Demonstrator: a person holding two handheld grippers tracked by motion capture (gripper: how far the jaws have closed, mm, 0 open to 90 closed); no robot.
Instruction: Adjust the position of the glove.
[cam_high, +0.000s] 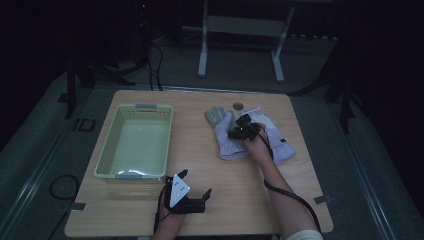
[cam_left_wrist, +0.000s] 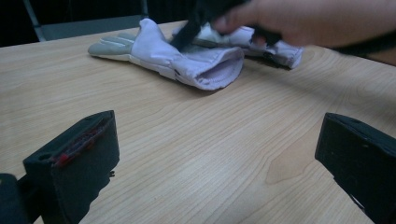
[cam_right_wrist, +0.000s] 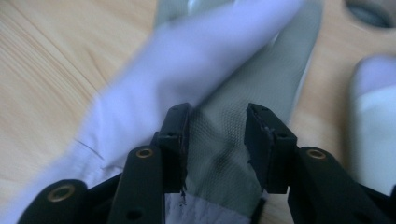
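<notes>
Right gripper (cam_high: 243, 126) half-open, jaws either side of glove (cam_high: 225, 135) fabric; left gripper (cam_high: 196, 184) released, resting on table (cam_high: 235, 200).

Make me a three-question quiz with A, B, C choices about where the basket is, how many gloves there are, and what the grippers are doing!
1. Where does the basket sit on the table?
A. On the person's left side
B. On the person's right side
C. On the floor

2. How many gloves lie on the table?
A. One
B. Two
C. Four

3. How are the left gripper fingers?
A. Shut on a glove
B. Shut on the basket
C. Spread apart over bare wood

Answers: 1 A, the basket lies left of the gloves in the high view. 2 B, a left glove and a right glove lie side by side. 3 C, the left gripper view has wood between them.
</notes>
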